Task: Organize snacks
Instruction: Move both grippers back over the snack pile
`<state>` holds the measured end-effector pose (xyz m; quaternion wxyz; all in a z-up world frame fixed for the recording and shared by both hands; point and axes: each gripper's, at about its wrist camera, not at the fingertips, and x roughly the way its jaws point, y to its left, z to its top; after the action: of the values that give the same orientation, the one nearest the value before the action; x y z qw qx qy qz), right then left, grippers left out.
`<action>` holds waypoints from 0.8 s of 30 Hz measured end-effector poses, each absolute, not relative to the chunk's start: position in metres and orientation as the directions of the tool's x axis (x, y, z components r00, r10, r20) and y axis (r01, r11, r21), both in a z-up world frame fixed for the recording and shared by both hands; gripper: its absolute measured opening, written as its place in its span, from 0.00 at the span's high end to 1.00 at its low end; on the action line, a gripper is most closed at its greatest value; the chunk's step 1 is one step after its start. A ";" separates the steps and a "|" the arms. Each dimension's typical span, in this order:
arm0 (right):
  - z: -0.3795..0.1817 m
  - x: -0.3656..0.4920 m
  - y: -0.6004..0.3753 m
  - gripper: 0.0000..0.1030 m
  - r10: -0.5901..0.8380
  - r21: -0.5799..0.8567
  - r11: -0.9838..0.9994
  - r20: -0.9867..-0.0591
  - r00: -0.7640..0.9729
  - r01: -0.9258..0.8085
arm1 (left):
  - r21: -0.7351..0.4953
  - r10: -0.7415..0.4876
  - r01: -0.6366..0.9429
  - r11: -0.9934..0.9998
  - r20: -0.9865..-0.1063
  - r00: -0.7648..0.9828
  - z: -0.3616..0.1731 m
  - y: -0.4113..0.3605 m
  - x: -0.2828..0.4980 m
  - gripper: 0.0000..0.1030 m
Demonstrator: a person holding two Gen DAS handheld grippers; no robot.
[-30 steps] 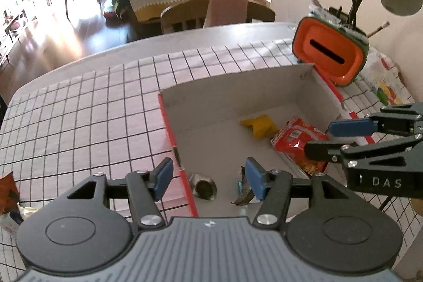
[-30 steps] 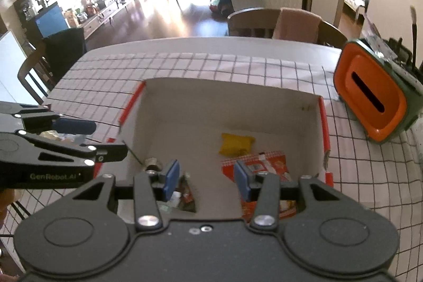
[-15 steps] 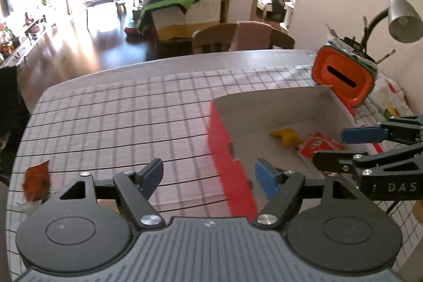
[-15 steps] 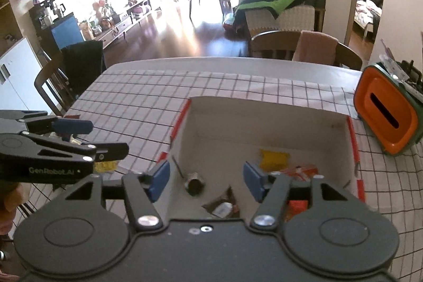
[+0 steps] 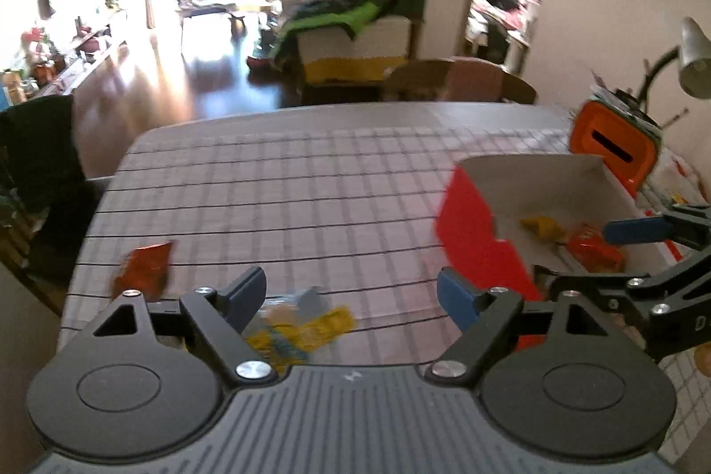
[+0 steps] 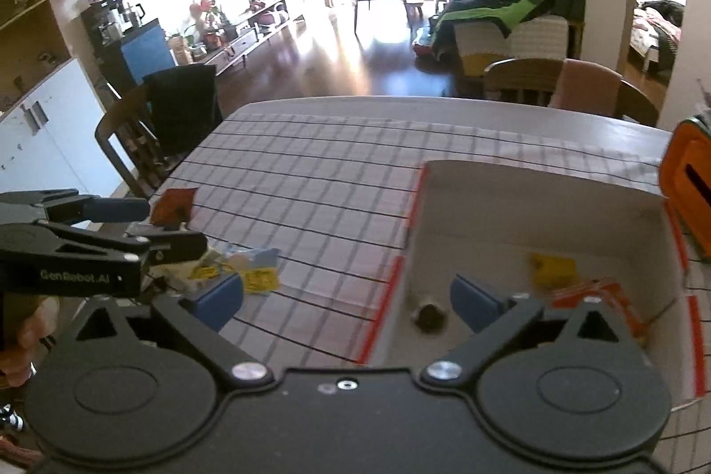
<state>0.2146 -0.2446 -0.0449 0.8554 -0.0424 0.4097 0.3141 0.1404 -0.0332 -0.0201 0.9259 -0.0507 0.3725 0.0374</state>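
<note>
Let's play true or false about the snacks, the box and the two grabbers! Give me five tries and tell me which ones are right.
1. A yellow snack lies inside the box. True.
2. The left gripper is squeezing a packet. False: its fingers are spread apart with nothing between them.
3. An orange-red packet lies on the checked tablecloth, outside the box. True.
4. The box is full to the top. False: only a few snacks lie on its floor.
5. The right gripper is open. True.
</note>
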 end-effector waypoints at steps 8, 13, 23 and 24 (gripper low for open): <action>-0.055 0.203 -0.202 0.00 0.498 0.186 0.793 -0.747 0.442 -0.580 | -0.098 0.062 -0.188 0.977 -0.716 0.696 -0.036 0.027 0.115 0.14; -0.067 0.195 -0.174 0.00 0.480 0.149 0.782 -0.762 0.434 -0.605 | -0.132 0.077 -0.278 0.951 -0.773 0.629 -0.059 0.064 0.108 0.14; -0.094 0.192 -0.131 0.00 0.468 0.085 0.709 -0.799 0.377 -0.700 | -0.179 0.069 -0.427 0.886 -0.860 0.505 -0.100 0.104 0.106 0.14; -0.097 0.191 -0.127 0.00 0.471 0.080 0.695 -0.802 0.368 -0.715 | -0.182 0.071 -0.449 0.874 -0.869 0.490 -0.105 0.107 0.107 0.14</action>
<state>0.1915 -0.1273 -0.0967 0.8147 -0.1423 0.4285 0.3639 0.1067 0.1073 -0.1047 0.8405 -0.1970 0.4804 0.1548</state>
